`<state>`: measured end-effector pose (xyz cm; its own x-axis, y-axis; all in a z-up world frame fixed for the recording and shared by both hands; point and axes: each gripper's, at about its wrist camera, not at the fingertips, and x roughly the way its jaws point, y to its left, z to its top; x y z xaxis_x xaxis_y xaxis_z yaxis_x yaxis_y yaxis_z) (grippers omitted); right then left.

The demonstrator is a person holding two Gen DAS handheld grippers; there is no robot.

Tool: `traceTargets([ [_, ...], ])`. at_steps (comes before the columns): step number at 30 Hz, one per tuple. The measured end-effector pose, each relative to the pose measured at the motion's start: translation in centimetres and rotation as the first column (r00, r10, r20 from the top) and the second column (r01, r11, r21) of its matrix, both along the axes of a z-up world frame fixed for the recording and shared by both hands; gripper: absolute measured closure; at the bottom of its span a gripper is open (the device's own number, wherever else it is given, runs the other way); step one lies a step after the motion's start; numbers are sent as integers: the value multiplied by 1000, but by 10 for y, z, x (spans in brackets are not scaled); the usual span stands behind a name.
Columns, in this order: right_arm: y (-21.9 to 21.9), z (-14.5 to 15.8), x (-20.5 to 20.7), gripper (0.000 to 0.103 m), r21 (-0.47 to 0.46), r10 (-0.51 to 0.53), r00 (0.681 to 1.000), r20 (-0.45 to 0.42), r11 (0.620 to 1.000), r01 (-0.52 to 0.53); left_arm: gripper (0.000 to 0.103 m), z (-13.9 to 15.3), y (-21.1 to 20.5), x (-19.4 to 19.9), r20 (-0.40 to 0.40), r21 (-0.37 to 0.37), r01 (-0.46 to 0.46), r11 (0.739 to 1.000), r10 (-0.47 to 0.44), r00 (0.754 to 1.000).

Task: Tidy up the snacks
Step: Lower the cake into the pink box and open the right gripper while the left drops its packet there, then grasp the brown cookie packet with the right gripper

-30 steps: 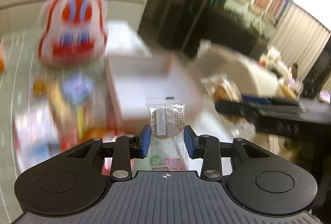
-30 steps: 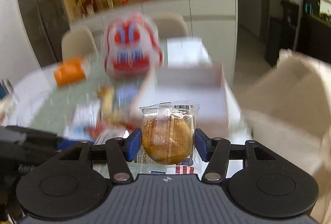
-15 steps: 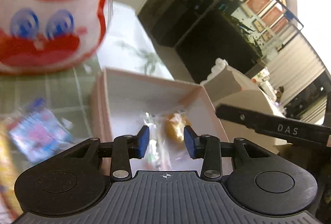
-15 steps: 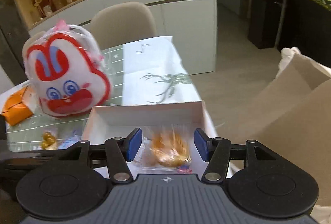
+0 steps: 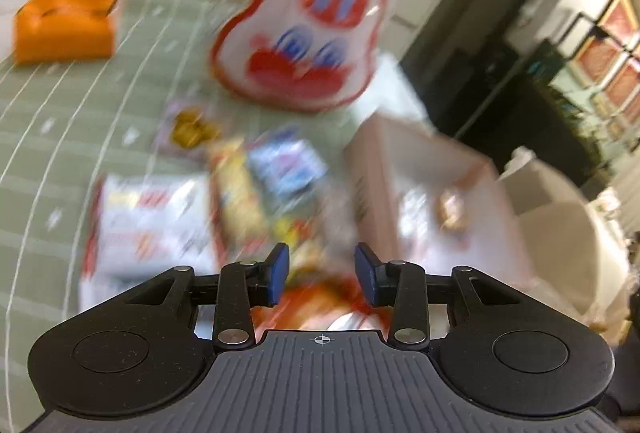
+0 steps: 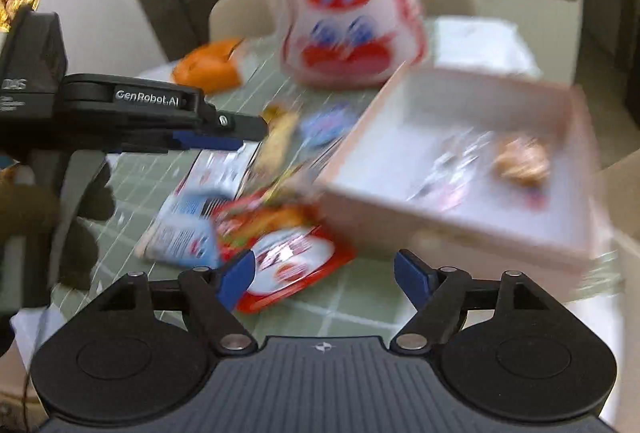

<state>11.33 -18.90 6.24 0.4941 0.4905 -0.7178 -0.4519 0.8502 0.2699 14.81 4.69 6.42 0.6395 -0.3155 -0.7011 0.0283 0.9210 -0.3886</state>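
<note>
Both views are motion-blurred. A pale pink box stands at the table's right side; it also shows in the left wrist view. Two wrapped snacks lie in it, a clear packet and a golden cake. A pile of loose snack packets lies left of the box, also in the left wrist view. My right gripper is open and empty above a red packet. My left gripper is open and empty over the pile; it also shows from the side in the right wrist view.
A big white and red rabbit-face bag stands behind the pile, also in the right wrist view. An orange pack lies at the far left. The green checked tablecloth covers the table. Beige chairs stand behind it.
Both grippers dropped their wrapped snacks into the pink box, pulled back and swung left over the pile. The right jaws have opened wider.
</note>
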Motion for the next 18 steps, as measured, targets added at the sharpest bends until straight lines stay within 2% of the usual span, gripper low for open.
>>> traceTargets([
  [5,22,-28,26,28,44,-96,992,-86,994,100,62,-18,24,-9,-41,-18,-22,1000,21,999],
  [7,33,-30,23,44,38,-80,993,-90,996,84,62,-23,30,-10,-54,-20,-30,999,29,998],
  [8,40,-30,17,47,45,-41,994,-97,998,46,62,-25,30,-11,-53,-22,-30,999,28,998],
  [9,45,-33,13,58,44,-6,994,-105,999,10,62,-25,30,-11,-52,-20,-22,1000,21,998],
  [10,51,-35,8,78,28,29,994,-108,999,-26,62,-26,28,-11,-55,-16,-15,1000,14,998],
  [14,53,-34,-25,91,-20,91,991,-93,995,-94,62,-20,14,-3,-33,-24,38,999,-39,999],
  [17,37,-32,-43,93,-38,78,993,-84,996,-81,62,-12,-8,15,31,23,96,995,-97,995],
  [18,33,-30,-48,93,-52,66,995,-76,996,-70,62,-13,-16,26,31,52,117,992,-119,992],
])
